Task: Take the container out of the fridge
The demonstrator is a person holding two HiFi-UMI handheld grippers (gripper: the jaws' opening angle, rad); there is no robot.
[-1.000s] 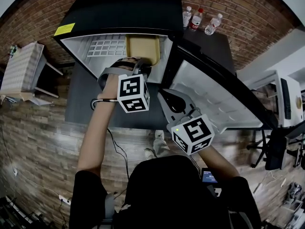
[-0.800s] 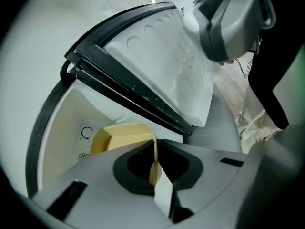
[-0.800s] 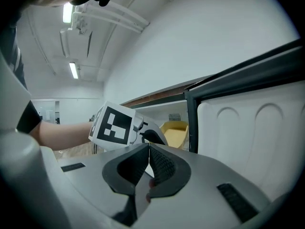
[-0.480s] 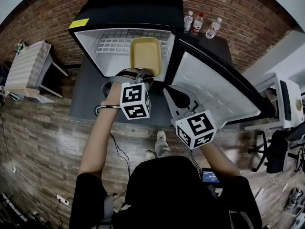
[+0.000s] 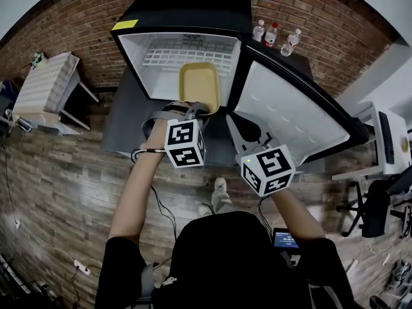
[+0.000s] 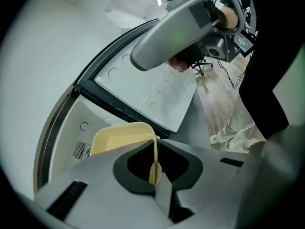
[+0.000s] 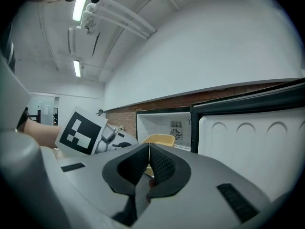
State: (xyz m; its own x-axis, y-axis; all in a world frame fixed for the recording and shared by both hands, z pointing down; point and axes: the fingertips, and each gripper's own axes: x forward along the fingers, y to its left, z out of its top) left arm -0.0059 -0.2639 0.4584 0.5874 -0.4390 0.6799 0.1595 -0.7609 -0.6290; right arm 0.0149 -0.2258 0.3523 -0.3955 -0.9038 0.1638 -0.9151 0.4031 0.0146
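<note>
L tongs [image 6: 154, 151]: pinching container [image 5: 198, 82] rim, at open fridge [image 5: 187, 8] mouth, 12 o'clock.
R tongs [image 7: 148, 151]: pressed together, empty.
Counter [image 5: 122, 127]: dark, carries fridge; bottles [image 5: 275, 36] 1 o'clock.
Room: brick wall [image 5: 74, 28], wood floor [image 5: 58, 185].

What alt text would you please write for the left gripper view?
The left gripper is shut on the rim of a pale yellow container, with the open fridge and its white door liner behind it.
</note>
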